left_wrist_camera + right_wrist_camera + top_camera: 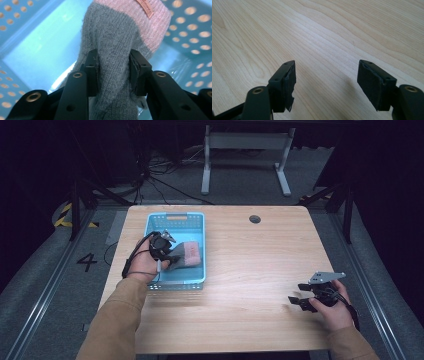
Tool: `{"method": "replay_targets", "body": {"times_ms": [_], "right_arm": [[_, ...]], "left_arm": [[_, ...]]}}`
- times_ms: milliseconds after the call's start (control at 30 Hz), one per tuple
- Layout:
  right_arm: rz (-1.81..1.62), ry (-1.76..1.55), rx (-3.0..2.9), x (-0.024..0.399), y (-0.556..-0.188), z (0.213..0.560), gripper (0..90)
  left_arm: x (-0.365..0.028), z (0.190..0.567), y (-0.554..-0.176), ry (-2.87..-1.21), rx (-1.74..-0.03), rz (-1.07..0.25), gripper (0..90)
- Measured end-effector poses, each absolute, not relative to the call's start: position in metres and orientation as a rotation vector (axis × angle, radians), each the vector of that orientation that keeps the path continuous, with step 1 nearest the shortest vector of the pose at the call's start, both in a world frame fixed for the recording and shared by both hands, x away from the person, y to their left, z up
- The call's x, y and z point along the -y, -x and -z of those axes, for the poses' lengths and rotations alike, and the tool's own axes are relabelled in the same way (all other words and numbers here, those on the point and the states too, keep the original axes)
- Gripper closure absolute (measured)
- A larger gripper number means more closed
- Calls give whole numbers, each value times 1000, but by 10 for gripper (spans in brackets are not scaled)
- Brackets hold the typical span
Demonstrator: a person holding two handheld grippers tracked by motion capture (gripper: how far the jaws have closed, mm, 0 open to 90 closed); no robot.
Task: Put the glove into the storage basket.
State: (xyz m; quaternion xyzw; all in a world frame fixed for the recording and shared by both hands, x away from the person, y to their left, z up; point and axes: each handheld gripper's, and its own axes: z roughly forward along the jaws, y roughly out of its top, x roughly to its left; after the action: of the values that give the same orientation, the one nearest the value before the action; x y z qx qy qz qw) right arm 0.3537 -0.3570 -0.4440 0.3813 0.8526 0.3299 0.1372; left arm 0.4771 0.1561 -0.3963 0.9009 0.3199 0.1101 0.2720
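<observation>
While I clamp the grey-and-pink sock [117, 45] in my left tool [113, 72], it hangs inside the blue basket [197, 227] | right tool [325, 82] released, nothing between its pads, over bare desk [250, 270] well right of the basket

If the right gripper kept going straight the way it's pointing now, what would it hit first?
Probably the wooden table: the right gripper has open, empty jaws angled slightly down at bare tabletop, with nothing else visible ahead.
</observation>
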Motion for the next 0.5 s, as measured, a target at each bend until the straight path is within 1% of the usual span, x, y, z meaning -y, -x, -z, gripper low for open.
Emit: {"method": "replay_targets", "body": {"times_ms": [500], "right_arm": [[-940,-1123,-2464,362,-347,446,309]], "left_arm": [[-144,413,-496,-2484,-867,-267,637]]}}
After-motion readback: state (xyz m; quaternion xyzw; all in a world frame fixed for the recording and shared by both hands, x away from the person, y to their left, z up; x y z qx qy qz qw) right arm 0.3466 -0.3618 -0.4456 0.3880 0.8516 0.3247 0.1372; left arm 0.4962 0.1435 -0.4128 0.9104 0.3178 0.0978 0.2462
